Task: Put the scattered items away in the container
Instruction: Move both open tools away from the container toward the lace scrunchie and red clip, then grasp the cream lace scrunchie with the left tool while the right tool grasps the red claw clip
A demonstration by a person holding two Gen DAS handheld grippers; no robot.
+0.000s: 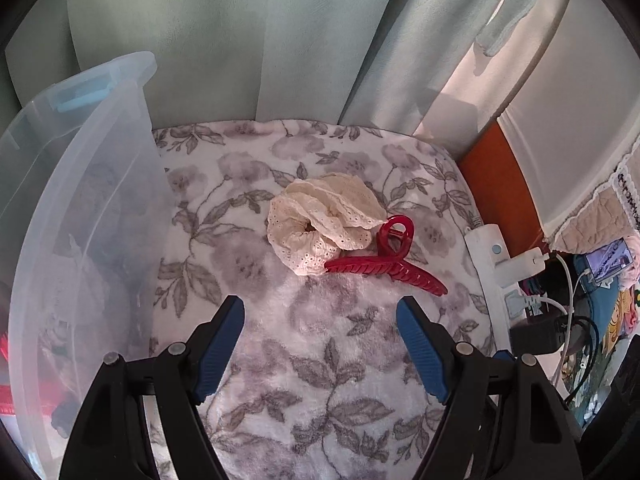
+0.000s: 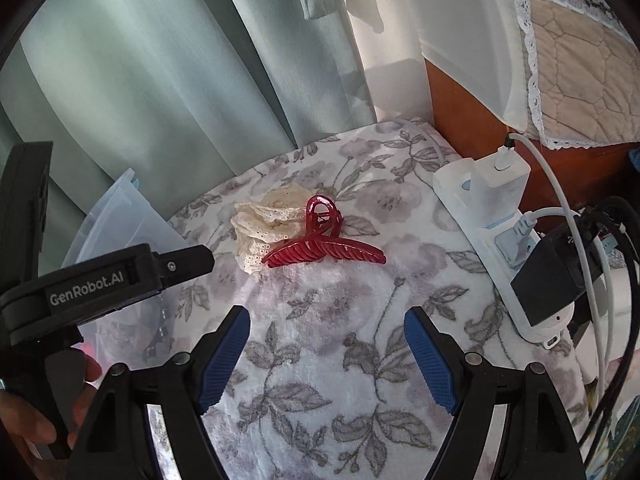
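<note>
A cream lace scrunchie [image 1: 320,222] [image 2: 262,222] lies on the floral blanket [image 1: 304,360]. A red claw hair clip [image 1: 390,264] [image 2: 324,246] rests against its right side. A clear plastic container [image 1: 80,240] [image 2: 120,216] stands at the left, with dim shapes and something red inside. My left gripper [image 1: 320,320] hangs open short of the scrunchie and clip, nothing between its blue pads. My right gripper [image 2: 326,332] is open too, empty, a little short of the clip. The left gripper's black body [image 2: 100,280] shows at the left of the right wrist view, a hand under it.
A white power strip [image 1: 496,264] [image 2: 492,220] with chargers and cables lies along the blanket's right edge. Green curtains [image 1: 240,40] hang behind. An orange-brown wooden panel [image 2: 460,120] and quilted cloth [image 2: 580,60] stand at the back right. A lit phone [image 1: 608,264] sits far right.
</note>
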